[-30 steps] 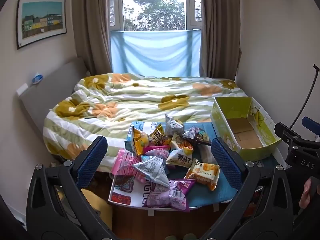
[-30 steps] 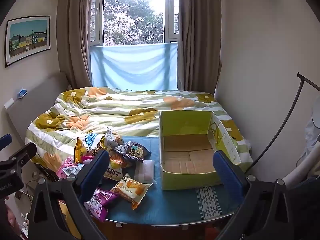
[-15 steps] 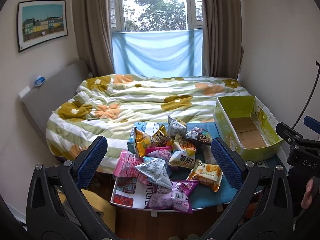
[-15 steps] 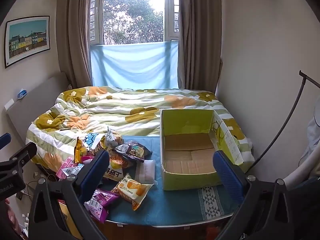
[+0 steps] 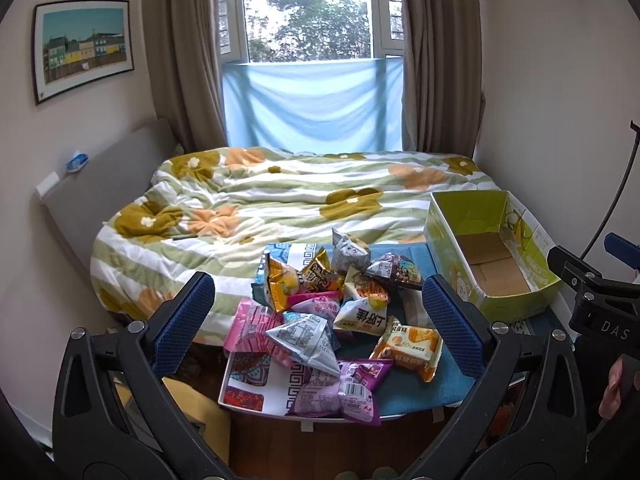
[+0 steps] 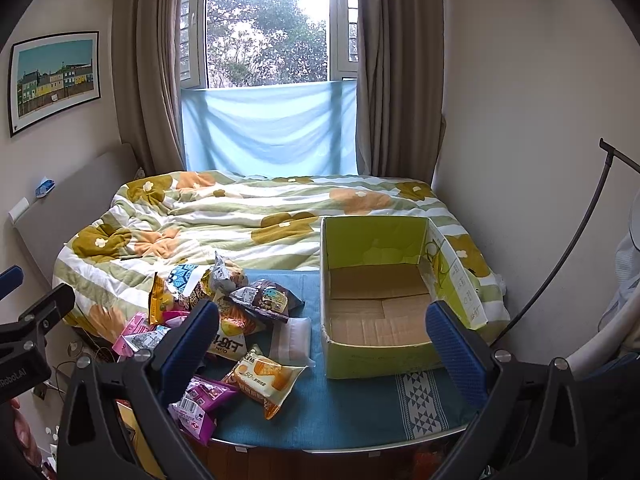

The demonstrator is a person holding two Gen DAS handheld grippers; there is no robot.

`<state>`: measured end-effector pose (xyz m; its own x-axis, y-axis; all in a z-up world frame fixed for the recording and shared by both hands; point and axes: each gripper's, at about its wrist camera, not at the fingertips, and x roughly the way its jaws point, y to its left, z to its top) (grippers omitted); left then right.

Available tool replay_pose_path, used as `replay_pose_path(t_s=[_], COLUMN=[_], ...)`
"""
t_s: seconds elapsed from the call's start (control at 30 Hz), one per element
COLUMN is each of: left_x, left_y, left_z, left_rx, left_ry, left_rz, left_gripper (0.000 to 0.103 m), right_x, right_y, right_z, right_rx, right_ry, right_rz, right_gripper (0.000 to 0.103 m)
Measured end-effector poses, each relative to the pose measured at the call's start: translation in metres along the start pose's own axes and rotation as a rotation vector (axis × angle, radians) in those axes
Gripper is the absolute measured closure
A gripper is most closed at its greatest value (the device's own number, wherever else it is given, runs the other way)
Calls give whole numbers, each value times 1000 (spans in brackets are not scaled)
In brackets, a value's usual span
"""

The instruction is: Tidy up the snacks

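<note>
A pile of snack packets (image 5: 328,304) lies on the left part of a small table with a blue cloth (image 6: 344,404); it also shows in the right wrist view (image 6: 232,320). An orange cake packet (image 6: 264,376) and a purple packet (image 5: 348,388) lie nearest the front edge. An empty green cardboard box (image 6: 380,292) stands open on the table's right side, also seen in the left wrist view (image 5: 492,256). My left gripper (image 5: 318,322) is open and empty, above and short of the pile. My right gripper (image 6: 320,340) is open and empty, short of the box.
A bed with a flowered quilt (image 5: 280,200) lies right behind the table. A window with curtains (image 6: 276,80) is beyond it. Walls stand close on both sides. A black stand's curved rod (image 6: 568,248) rises at the right. Wooden floor (image 5: 320,448) shows below the table.
Both views have shifted slightly: the left gripper has drifted a little left and back, the right barely moved. Both stay open. No packet has moved.
</note>
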<state>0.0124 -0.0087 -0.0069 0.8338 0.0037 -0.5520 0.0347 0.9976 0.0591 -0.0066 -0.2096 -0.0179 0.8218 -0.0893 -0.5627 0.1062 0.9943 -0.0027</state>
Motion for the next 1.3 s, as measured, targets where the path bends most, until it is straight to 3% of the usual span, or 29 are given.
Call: replay_pose_path(t_s=[1.3], left_x=[-2], left_y=[3], left_z=[-5], left_rx=[-12], left_ry=[16], left_rz=[-12], left_gripper=[1], right_x=[-4], right_y=[1], right_z=[-2], right_rx=[0], right_ry=[2], right_rz=[3], right_gripper=[0])
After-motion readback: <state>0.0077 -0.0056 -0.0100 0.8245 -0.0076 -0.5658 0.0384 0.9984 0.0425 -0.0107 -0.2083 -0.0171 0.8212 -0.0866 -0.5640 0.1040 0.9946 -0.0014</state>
